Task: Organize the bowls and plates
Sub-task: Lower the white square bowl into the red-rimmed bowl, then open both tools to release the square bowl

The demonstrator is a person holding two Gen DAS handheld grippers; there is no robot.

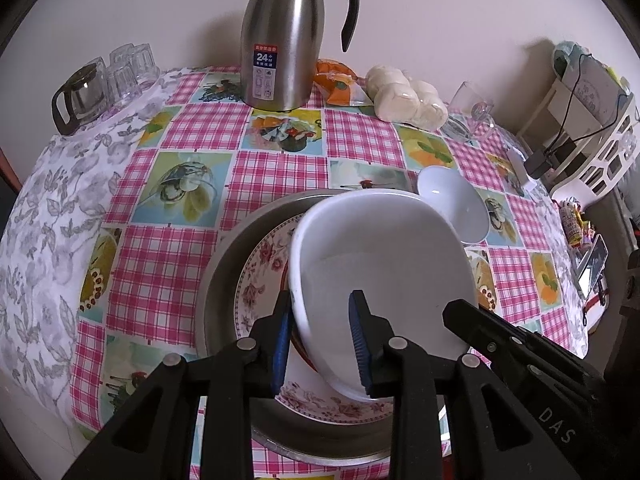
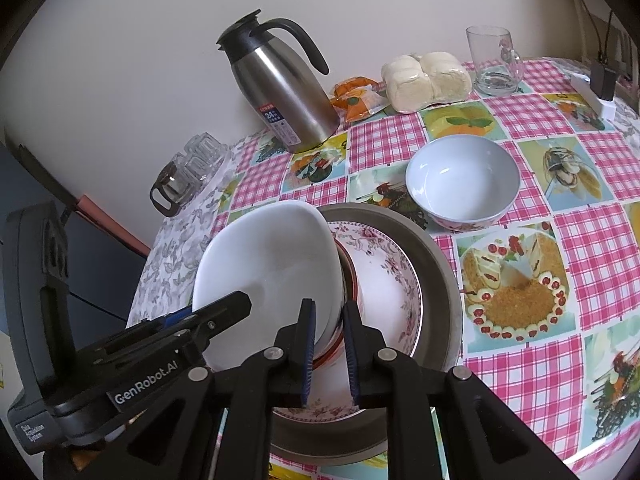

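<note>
A large white bowl (image 1: 384,264) is tilted over a floral plate (image 1: 260,276) that lies in a steel pan (image 1: 224,280). My left gripper (image 1: 320,344) is shut on the white bowl's near rim. My right gripper (image 2: 330,352) is shut on the opposite rim of the same white bowl (image 2: 272,264), above the floral plate (image 2: 388,292) and steel pan (image 2: 444,276). A red-rimmed dish edge shows under the bowl. A smaller white bowl (image 2: 462,180) stands upright on the table behind the pan; it also shows in the left wrist view (image 1: 452,204).
A steel thermos jug (image 1: 282,40) stands at the back by the wall. Bagged buns (image 2: 426,80), an orange packet (image 2: 358,98) and a glass mug (image 2: 494,62) sit at the back right. Upturned glasses and a glass pot (image 1: 80,96) are at the back left.
</note>
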